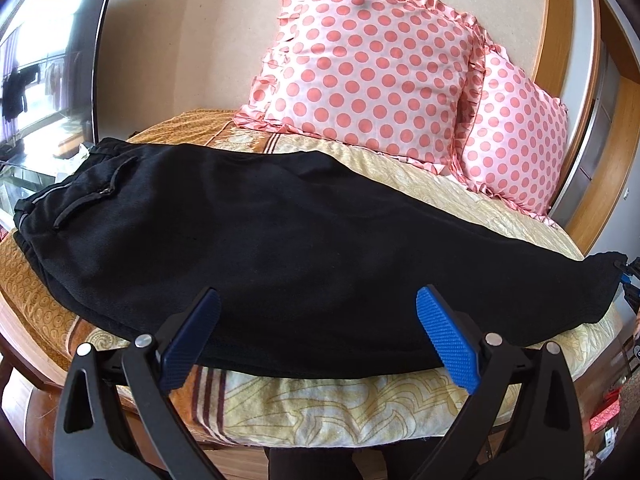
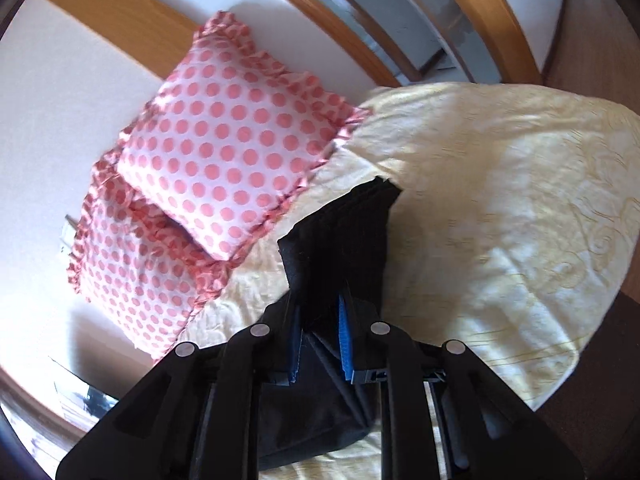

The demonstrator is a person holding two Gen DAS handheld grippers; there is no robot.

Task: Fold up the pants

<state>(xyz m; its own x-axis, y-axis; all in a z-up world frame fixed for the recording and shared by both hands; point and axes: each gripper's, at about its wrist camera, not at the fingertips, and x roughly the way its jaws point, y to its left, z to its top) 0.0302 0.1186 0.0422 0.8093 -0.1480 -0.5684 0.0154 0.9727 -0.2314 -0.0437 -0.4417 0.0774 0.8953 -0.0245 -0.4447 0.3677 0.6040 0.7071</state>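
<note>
At the far left of the left wrist view a dark glass panel reflects hanging clothes, beside a cream wall. The black pants lie lengthwise across the bed, waistband at the left, leg ends at the right, on a yellow patterned blanket with brown stripes. The left gripper hovers at the near edge of the pants, jaws wide apart, holding nothing. Two pink polka-dot pillows lean against the wall at the far side, wooden trim to their right. At the far right, the right gripper has its jaws clamped on the pants' leg end, lifting the cloth above the blanket.
</note>
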